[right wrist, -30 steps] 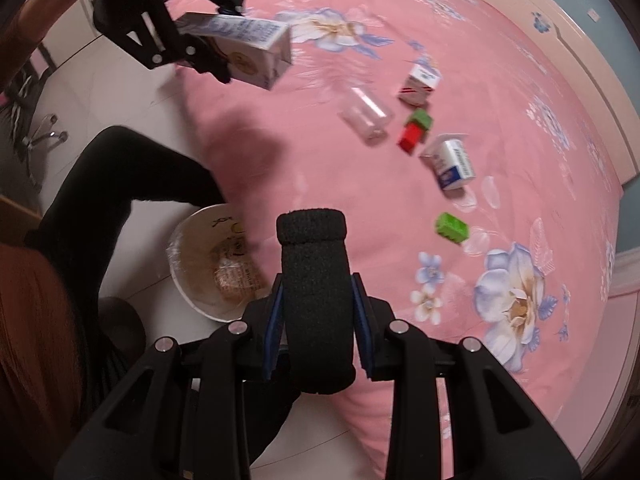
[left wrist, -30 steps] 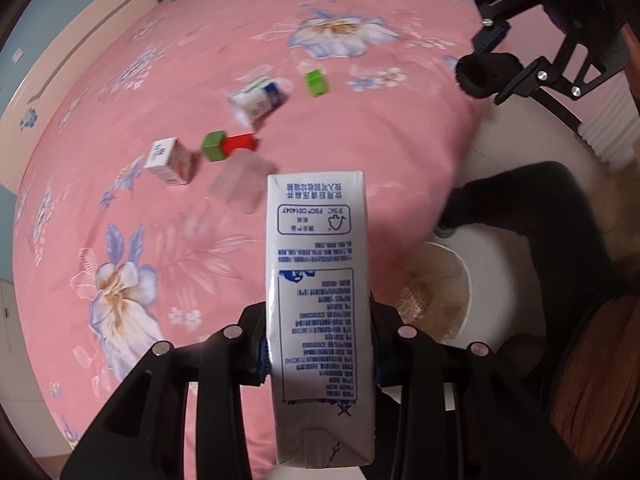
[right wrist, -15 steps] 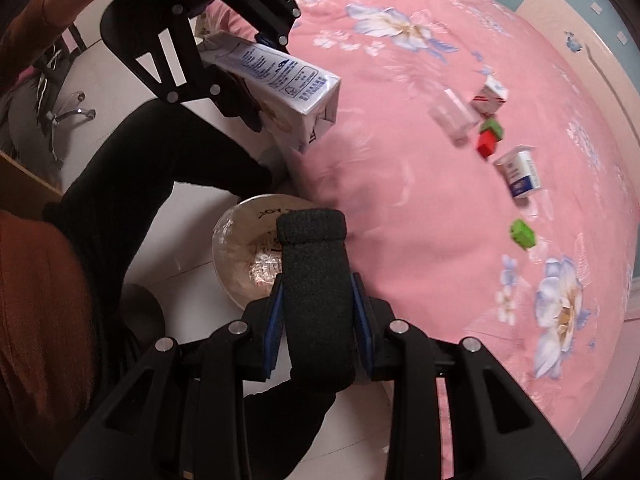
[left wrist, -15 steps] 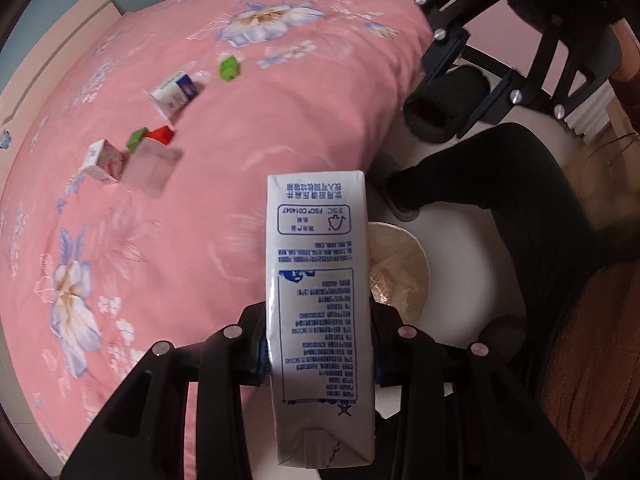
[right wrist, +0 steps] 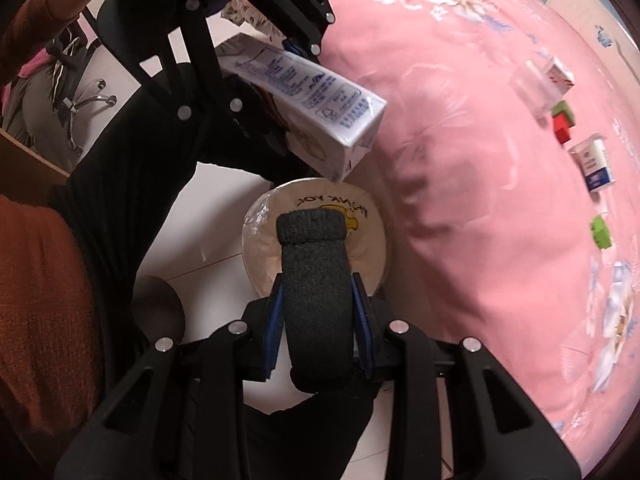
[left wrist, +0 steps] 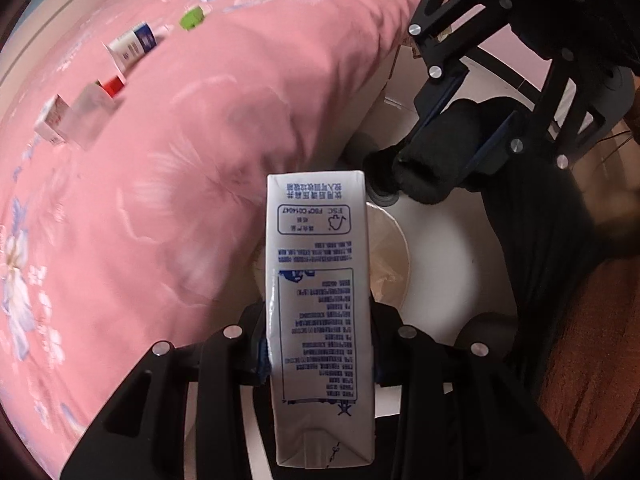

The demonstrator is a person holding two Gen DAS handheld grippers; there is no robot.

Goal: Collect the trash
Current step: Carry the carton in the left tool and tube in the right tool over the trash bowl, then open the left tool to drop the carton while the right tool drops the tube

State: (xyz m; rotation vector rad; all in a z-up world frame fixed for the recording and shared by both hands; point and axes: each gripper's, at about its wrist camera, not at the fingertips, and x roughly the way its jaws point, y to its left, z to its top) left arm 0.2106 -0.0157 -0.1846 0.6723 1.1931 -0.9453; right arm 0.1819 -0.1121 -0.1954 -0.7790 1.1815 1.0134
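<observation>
My left gripper (left wrist: 318,336) is shut on a white and blue milk carton (left wrist: 318,300) and holds it above the lined white trash bin (left wrist: 394,264) on the floor beside the bed. The carton (right wrist: 308,96) also shows in the right wrist view, tilted down over the bin (right wrist: 256,240). My right gripper (right wrist: 316,280) is shut on a black rolled sock (right wrist: 316,264) over the same bin. On the pink bed lie a small red-white box (left wrist: 52,120), a clear plastic cup (left wrist: 90,120), a blue-white carton (left wrist: 132,46), and red (left wrist: 114,85) and green (left wrist: 191,20) blocks.
The pink floral bedspread (left wrist: 160,160) fills the left. The person's black-trousered leg (left wrist: 560,260) and orange sleeve (right wrist: 40,300) lie beside the bin. An office chair base (right wrist: 84,100) stands on the white tiled floor behind.
Both grippers have swung away from the bed to over the bin. The carton and the sock are now close together above it. The bed items have slid to the frame edges.
</observation>
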